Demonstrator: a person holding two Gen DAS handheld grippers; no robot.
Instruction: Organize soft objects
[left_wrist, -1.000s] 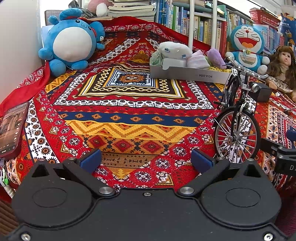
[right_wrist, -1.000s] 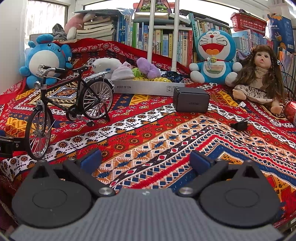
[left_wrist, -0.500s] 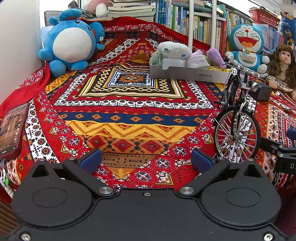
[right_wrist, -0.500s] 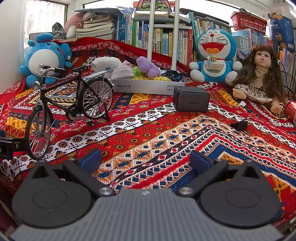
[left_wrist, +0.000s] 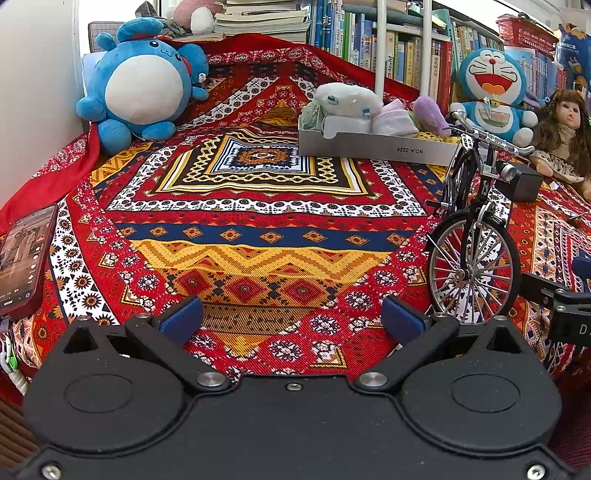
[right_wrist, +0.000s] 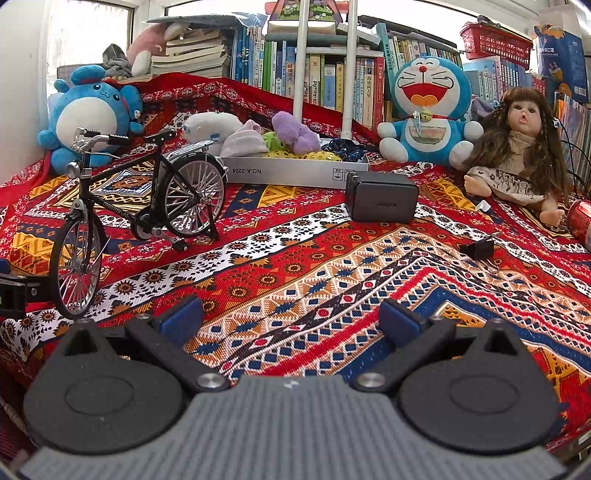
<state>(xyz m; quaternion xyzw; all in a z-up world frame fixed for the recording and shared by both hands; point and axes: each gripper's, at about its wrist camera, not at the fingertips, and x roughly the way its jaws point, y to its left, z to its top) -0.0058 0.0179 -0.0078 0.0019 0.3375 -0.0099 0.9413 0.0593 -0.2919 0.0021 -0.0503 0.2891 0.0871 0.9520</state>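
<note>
While sitting low over the patterned cloth (right_wrist: 314, 258), hovering with left gripper (left_wrist: 291, 319) and right gripper (right_wrist: 290, 317) spread wide, gripping nothing.

Counted on the cloth: 2 large blue plush toys (right_wrist: 90, 114) (right_wrist: 428, 110), 1 doll (right_wrist: 521, 147), 1 model bicycle (right_wrist: 140, 206), 1 tray (right_wrist: 295, 171), 1 charger (right_wrist: 382, 202), 1 phone (left_wrist: 22, 254).
</note>
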